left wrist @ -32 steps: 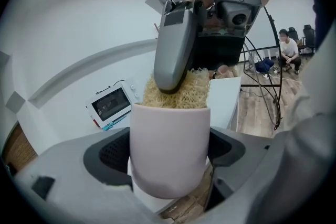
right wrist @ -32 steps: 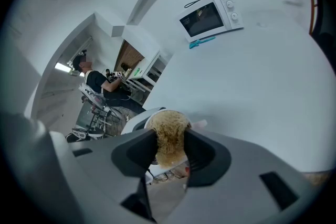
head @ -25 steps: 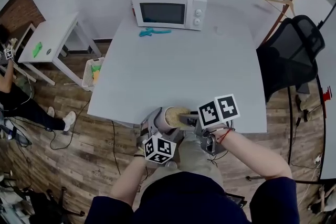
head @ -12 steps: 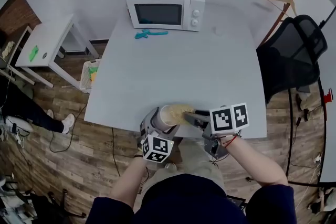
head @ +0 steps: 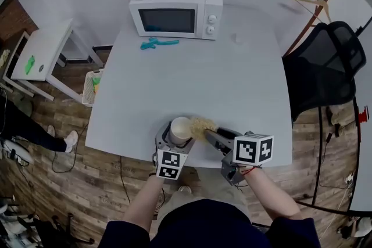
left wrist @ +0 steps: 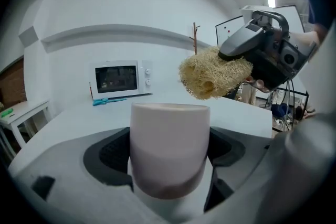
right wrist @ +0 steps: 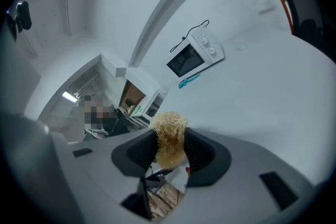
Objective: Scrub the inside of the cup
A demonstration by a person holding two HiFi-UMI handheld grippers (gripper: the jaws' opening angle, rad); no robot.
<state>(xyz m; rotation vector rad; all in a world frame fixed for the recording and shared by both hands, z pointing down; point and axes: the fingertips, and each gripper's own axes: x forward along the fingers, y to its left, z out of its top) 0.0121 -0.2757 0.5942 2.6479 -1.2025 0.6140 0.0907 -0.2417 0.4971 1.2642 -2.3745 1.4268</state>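
**Cup gripped at the near table edge, scrubber outside it**

The cup (left wrist: 169,147) was plain and pale, cream-white with a darker tint toward its base. It stood upright with its mouth open upward, at the near edge of the white table (head: 197,78). The left gripper (head: 177,139) had its jaws closed against the cup's two sides. The right gripper (right wrist: 169,148) pinched a straw-coloured fibrous scrubber (left wrist: 212,73) between narrow jaws. The scrubber hung just above and to the right of the cup's rim, outside the cup.

From the head view the scrubber overlapped the rim, so contact could not be judged there. The left gripper view showed it clear of the rim. That view gave only the cup's outer wall. The inside showed only as a small pale opening from above, too small to make out. The jaws hid the cup's lower part from overhead.
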